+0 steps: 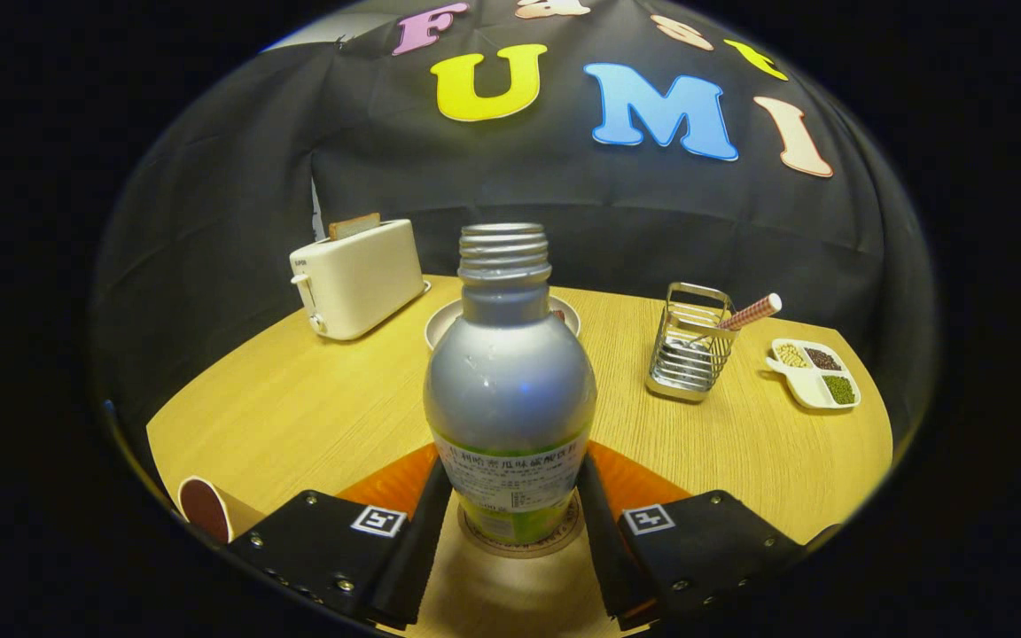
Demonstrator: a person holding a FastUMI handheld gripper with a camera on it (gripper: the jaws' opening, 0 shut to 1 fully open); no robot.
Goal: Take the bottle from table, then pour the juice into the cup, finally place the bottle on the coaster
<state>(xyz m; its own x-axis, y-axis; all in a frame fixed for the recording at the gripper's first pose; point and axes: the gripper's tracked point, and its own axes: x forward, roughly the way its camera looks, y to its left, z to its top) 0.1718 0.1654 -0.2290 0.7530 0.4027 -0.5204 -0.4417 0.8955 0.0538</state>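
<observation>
The silver bottle [510, 381], uncapped, with a green label, stands upright on a round coaster [524, 538] between the gripper [515, 496] fingers, which seem to press its sides. A cup [205, 507] lies at eight o'clock.

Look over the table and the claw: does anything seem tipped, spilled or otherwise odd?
One thing: a cup lies on its side beside the claw, mouth outward. The capless bottle stands upright on its coaster between the fingers. No spill shows. The toaster and utensil rack stand straight.
</observation>
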